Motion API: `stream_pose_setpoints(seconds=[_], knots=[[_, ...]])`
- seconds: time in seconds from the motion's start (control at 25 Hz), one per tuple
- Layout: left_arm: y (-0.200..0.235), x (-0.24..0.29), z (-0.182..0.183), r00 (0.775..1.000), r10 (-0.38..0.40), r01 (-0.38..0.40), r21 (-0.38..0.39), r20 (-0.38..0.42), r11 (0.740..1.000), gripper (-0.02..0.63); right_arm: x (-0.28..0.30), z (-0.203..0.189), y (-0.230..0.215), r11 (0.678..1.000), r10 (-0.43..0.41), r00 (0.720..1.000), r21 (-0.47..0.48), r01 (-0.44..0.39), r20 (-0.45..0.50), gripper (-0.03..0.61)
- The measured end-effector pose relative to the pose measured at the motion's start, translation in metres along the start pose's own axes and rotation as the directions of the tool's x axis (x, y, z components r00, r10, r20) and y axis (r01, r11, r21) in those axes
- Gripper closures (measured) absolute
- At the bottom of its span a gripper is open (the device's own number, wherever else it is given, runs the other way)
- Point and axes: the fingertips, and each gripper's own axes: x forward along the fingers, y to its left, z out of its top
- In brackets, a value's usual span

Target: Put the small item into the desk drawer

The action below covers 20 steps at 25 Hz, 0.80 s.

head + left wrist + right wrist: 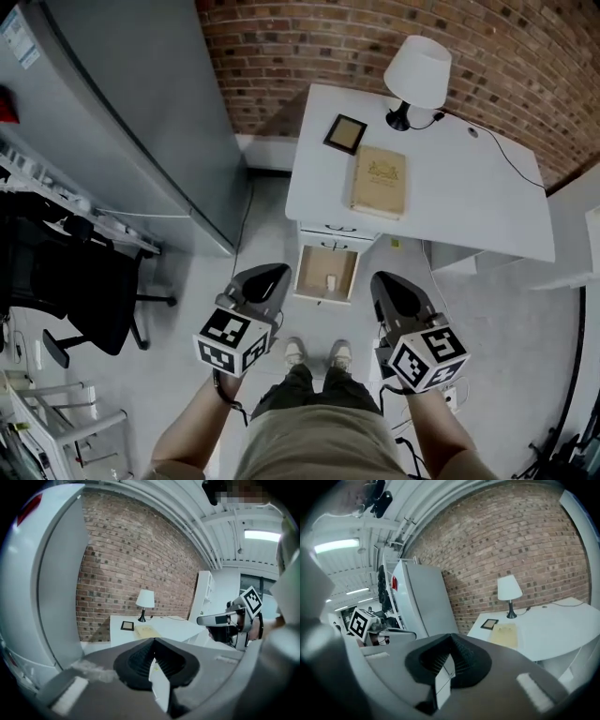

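The desk drawer (pixel 313 266) stands pulled open under the white desk (pixel 459 202), and a small pale item (pixel 331 281) lies inside it. My left gripper (pixel 271 275) hovers just left of the drawer, its jaws shut with nothing between them. My right gripper (pixel 385 281) hovers just right of the drawer, also shut and empty. In the left gripper view the closed jaws of the left gripper (pixel 153 642) point toward the desk (pixel 168 627). The right gripper (pixel 450 637) shows closed jaws in its own view too.
On the desk are a white lamp (pixel 418 73), a tan book (pixel 380 182) and a dark framed square (pixel 345 133). A tall grey cabinet (pixel 141 122) stands at the left, with a black office chair (pixel 80 286) beside it. A brick wall is behind; my feet (pixel 317 354) are before the drawer.
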Motion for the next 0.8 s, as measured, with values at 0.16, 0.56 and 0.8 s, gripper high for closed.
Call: stream_pose_setpoints(seconds=[0.16, 0.56, 0.8], knots=[[-0.004, -0.041, 0.046, 0.997, 0.020, -0.025, 0.068, 0.075, 0.997, 0.611, -0.021, 0.054, 0.033, 0.996, 0.033, 0.995, -0.086, -0.025, 0.090, 0.575], [-0.019, -0.132, 0.145, 0.943, 0.100, -0.168, 0.194, 0.317, 0.967, 0.611, -0.075, 0.155, 0.104, 0.971, 0.159, 0.949, -0.215, -0.101, 0.272, 0.575], [-0.025, -0.149, 0.163, 0.930, 0.095, -0.186, 0.230, 0.355, 0.955, 0.611, -0.086, 0.170, 0.126, 0.958, 0.194, 0.933, -0.265, -0.113, 0.302, 0.575]])
